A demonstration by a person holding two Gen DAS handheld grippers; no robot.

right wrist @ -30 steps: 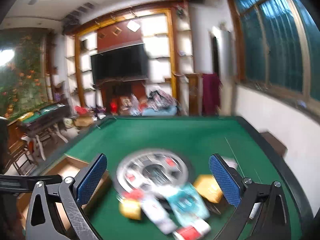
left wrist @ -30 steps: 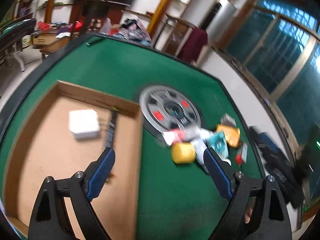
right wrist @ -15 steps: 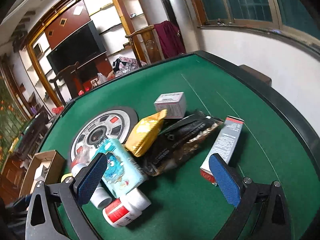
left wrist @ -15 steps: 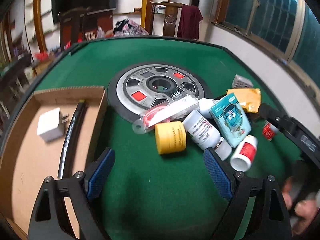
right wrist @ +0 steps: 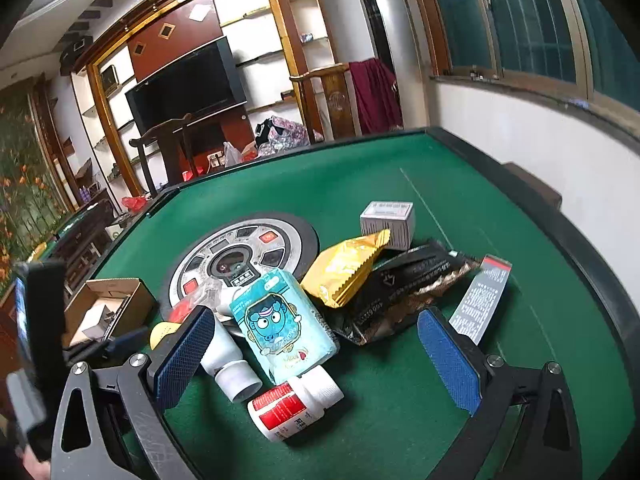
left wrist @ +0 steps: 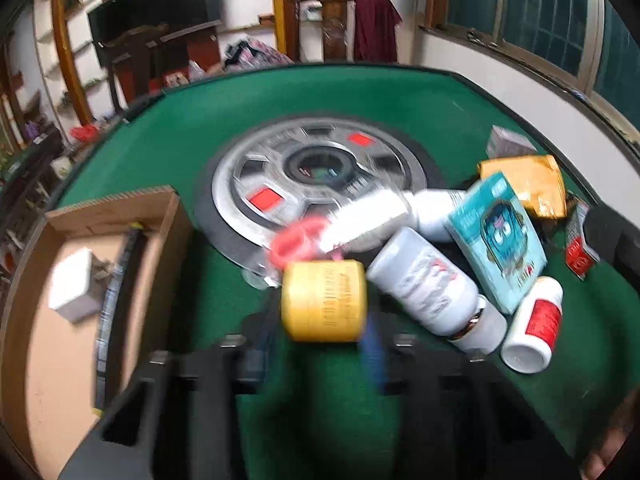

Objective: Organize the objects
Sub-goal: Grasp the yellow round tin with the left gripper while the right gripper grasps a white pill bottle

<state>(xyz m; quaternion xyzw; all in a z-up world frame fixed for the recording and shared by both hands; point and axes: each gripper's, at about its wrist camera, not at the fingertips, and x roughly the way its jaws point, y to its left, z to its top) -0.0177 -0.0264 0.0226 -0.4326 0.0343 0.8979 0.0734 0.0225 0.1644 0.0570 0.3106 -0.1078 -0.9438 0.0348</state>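
Observation:
A pile of small items lies on the green table. A yellow jar lies on its side, and my left gripper has its blurred fingers close on both its sides. Beside it are a white bottle, a teal box and a red-labelled bottle. My right gripper is open and empty above the teal box and the red-labelled bottle. A cardboard box at the left holds a white charger.
A round metal disc sits mid-table. A yellow pouch, a black packet, a grey carton and a long grey box lie on the right. The table rim runs along the right by the wall.
My left gripper has moved forward to the yellow jar and narrowed its fingers around it. My right gripper has shifted left and lower over the pile.

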